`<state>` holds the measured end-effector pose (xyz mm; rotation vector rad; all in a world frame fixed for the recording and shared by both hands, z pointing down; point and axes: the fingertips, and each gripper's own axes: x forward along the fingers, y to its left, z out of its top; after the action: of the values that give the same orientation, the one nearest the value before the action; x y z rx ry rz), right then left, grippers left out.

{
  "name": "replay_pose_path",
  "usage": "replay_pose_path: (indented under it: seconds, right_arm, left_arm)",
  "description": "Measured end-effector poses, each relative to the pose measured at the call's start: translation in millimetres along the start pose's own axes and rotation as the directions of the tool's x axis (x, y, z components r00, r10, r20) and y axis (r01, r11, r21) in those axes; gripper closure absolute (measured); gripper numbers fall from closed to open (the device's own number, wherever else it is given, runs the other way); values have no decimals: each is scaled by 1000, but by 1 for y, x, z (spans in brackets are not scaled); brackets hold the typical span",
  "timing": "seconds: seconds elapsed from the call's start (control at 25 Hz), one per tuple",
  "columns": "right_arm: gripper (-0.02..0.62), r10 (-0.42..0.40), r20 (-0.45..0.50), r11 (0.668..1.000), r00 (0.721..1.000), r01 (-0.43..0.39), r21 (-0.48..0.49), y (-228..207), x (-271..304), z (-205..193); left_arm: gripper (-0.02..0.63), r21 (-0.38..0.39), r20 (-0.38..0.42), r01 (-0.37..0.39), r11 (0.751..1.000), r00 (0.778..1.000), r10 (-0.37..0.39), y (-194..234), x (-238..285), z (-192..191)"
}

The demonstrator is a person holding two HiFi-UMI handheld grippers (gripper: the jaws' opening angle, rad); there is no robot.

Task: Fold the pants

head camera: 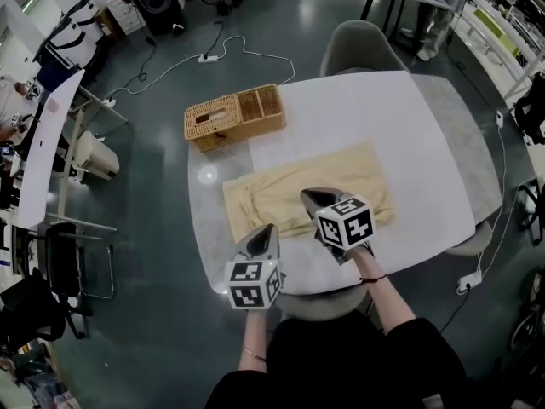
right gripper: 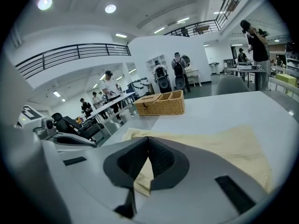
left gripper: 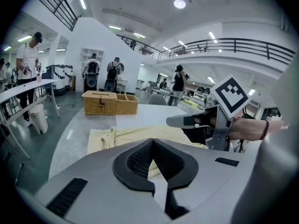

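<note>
Pale yellow pants (head camera: 341, 181) lie folded lengthwise across the white table (head camera: 358, 109). My left gripper (head camera: 266, 228) sits at the near left edge of the cloth, and in the left gripper view its jaws (left gripper: 152, 141) meet with yellow fabric (left gripper: 121, 134) showing in the gap. My right gripper (head camera: 308, 196) is over the near middle of the pants. In the right gripper view, the right gripper (right gripper: 148, 139) has a fold of the pants (right gripper: 210, 146) pinched between its shut jaws, the cloth hanging below the tips. Each gripper shows in the other's view: the right gripper (left gripper: 187, 120), the left gripper (right gripper: 60, 136).
A wicker basket (head camera: 234, 116) stands at the table's far left corner, also the basket (left gripper: 110, 101) beyond the cloth. A grey chair (head camera: 362, 45) is at the far side. People stand at desks in the background. Cables run over the floor at the left.
</note>
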<state>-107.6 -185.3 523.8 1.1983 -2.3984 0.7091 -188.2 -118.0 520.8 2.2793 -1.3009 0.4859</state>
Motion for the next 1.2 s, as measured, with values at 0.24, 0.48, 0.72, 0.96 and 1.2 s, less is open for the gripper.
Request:
replay_pose_path:
  seconds: [0.24, 0.48, 0.72, 0.96, 1.2]
  right_arm:
    - [580, -27, 10, 998, 1000, 27, 50, -40, -25, -2]
    - [580, -70, 10, 994, 997, 69, 84, -81, -44, -8]
    - [580, -112, 9, 983, 994, 110, 147, -122, -60, -15]
    - [578, -198, -9, 965, 980, 197, 173, -169, -74, -26]
    - [555, -260, -42, 940, 965, 262, 217, -208, -78, -40]
  left_arm:
    - [598, 19, -6, 19, 1000, 1000, -19, -24, 18, 9]
    - [598, 38, -15, 36, 999, 999, -36, -44, 40, 14]
    - [598, 45, -39, 56, 997, 998, -54, -60, 64, 16]
    - [598, 47, -69, 77, 996, 995, -74, -74, 89, 12]
    - [598, 40, -98, 84, 996, 992, -80, -78, 105, 7]
